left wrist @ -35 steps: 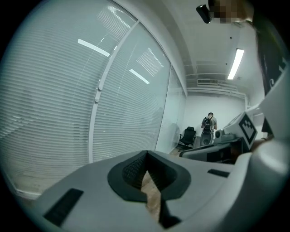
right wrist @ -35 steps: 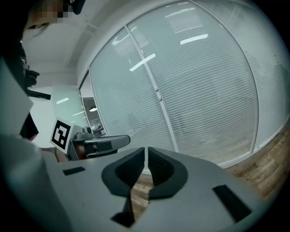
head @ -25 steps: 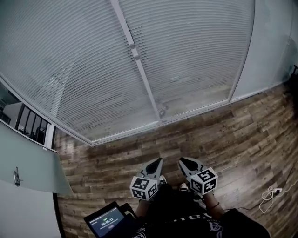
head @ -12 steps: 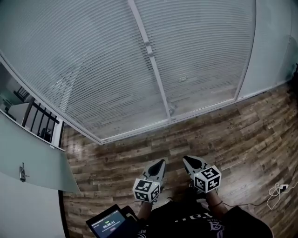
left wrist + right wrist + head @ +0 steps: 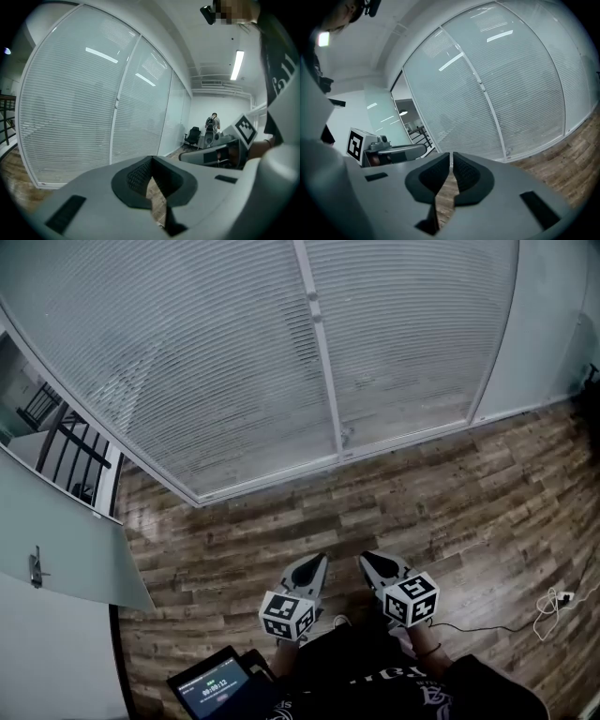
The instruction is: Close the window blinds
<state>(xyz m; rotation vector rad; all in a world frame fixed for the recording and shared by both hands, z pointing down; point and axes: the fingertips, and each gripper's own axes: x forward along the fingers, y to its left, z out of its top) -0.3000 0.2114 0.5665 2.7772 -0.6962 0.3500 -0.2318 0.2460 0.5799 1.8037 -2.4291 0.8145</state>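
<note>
My left tool (image 5: 314, 565) and right tool (image 5: 368, 563), both closed, empty, sit far from the blinds (image 5: 187, 362); careless reaching could bend them.

The floor (image 5: 469, 512) is wood-look planking (streaked grey and brown) that runs right up to the window's bottom rail (image 5: 281, 476). Well away from that rail, at the right edge of the head view, a white cord (image 5: 551, 602) lies in a loose tangle, and a thin dark cable (image 5: 473, 626) trails from it. A pale shoe tip (image 5: 340, 622) stands on the planks, also far from the rail.
</note>
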